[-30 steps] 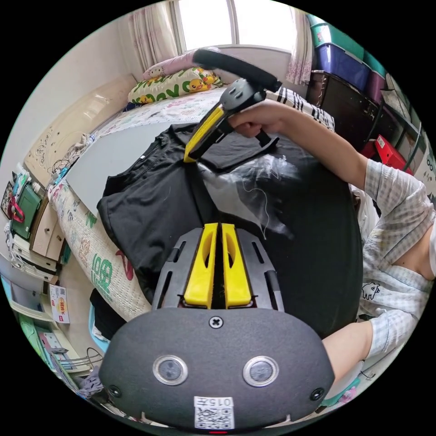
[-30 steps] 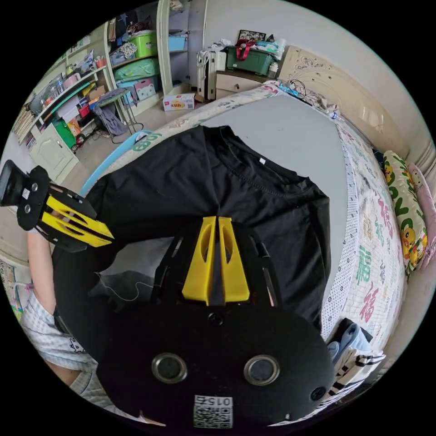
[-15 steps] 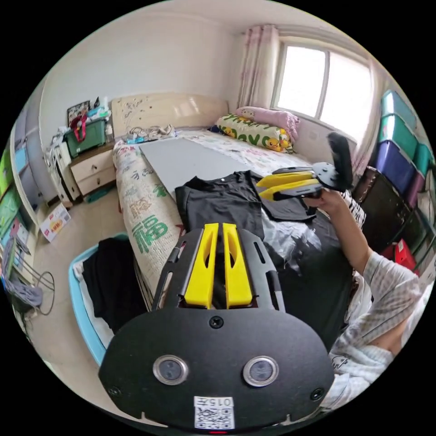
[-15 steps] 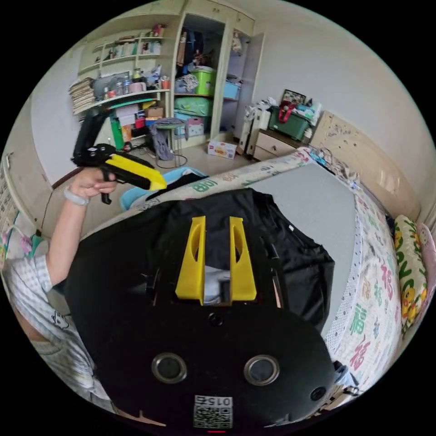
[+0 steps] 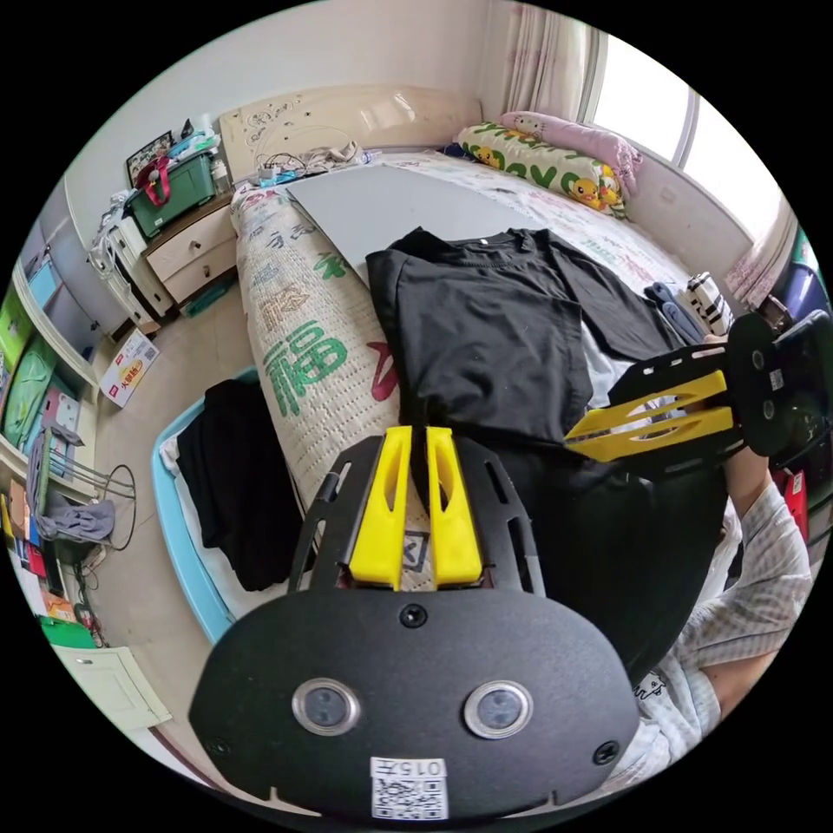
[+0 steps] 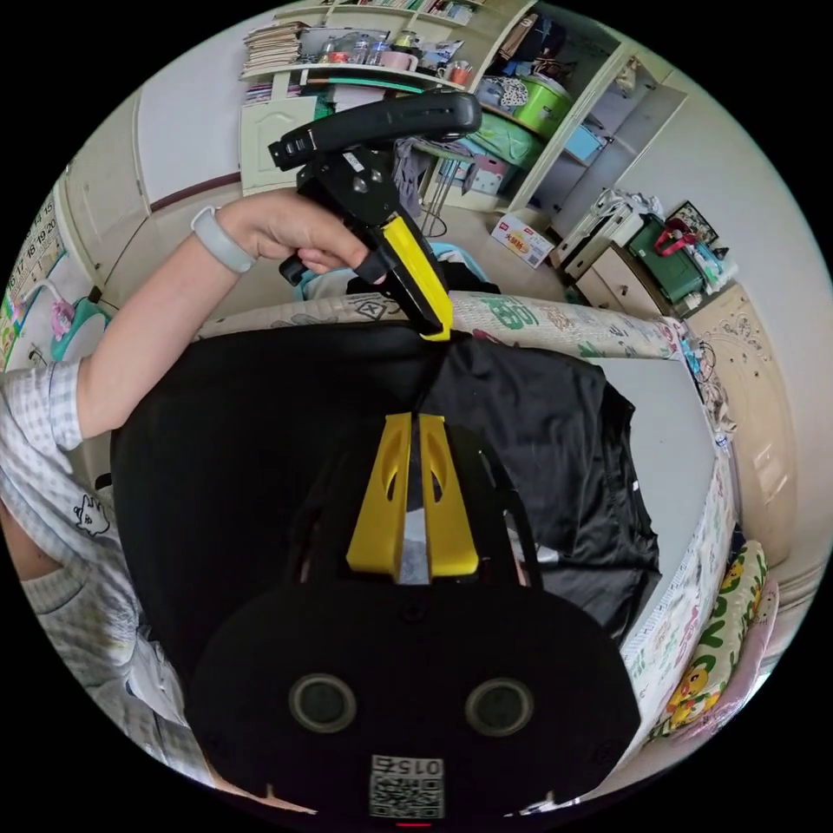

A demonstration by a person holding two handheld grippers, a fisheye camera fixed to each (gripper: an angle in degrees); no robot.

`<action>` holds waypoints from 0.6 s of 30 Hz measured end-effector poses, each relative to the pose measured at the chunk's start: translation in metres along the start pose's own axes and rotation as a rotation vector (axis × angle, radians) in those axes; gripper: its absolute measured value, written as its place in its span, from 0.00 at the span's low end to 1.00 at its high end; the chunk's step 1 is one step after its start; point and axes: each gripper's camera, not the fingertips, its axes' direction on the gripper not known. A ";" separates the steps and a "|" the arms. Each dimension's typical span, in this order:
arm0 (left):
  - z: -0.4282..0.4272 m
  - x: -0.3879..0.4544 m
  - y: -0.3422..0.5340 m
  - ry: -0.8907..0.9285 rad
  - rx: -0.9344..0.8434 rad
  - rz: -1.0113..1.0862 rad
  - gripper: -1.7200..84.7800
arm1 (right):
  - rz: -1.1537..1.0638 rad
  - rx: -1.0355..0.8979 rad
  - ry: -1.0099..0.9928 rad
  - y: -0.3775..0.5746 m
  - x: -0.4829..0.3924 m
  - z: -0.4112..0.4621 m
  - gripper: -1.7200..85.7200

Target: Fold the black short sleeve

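Both grippers' yellow wedge jaws pinch the soft, matte black shirt [image 5: 486,338] at its creased hem.

- Black short sleeve [image 5: 486,338]: soft matt cloth, lightly creased.
- Left gripper [image 5: 415,434] jaws: smooth yellow plastic on a grainy matt black body.
- Bedspread [image 5: 304,347]: quilted, printed fabric.
- Headboard [image 5: 347,108]: glossy cream wood.

The bed [image 5: 304,347] (patterned cover) carries a grey board [image 5: 390,204], and the black shirt [image 5: 486,330] lies partly on it. Pillows [image 5: 547,156] sit at one o'clock, folded clothes [image 5: 694,304] at three.
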 end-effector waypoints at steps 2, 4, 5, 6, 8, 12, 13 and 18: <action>0.002 0.005 0.007 -0.020 0.001 0.009 0.05 | -0.007 -0.019 -0.090 0.000 0.004 0.002 0.10; 0.000 0.008 0.013 -0.032 0.008 0.010 0.04 | -0.001 -0.018 -0.123 -0.002 0.005 0.002 0.10; 0.000 0.009 0.015 -0.034 0.010 0.009 0.04 | 0.006 -0.027 -0.089 -0.003 0.005 0.004 0.08; 0.001 0.010 0.017 -0.033 0.010 0.009 0.04 | 0.009 -0.033 -0.059 -0.004 0.004 0.005 0.07; 0.007 0.013 0.021 -0.038 0.003 0.006 0.04 | 0.000 -0.040 0.003 -0.005 0.001 0.007 0.05; 0.008 0.016 0.025 -0.091 0.009 -0.024 0.03 | -0.020 -0.050 -0.016 -0.003 0.002 0.001 0.03; 0.007 0.019 0.025 -0.089 0.016 -0.023 0.03 | -0.014 -0.059 -0.026 -0.002 0.006 -0.001 0.02; 0.024 0.029 0.020 -0.108 -0.017 -0.020 0.03 | 0.002 -0.059 -0.098 0.003 0.021 0.000 0.02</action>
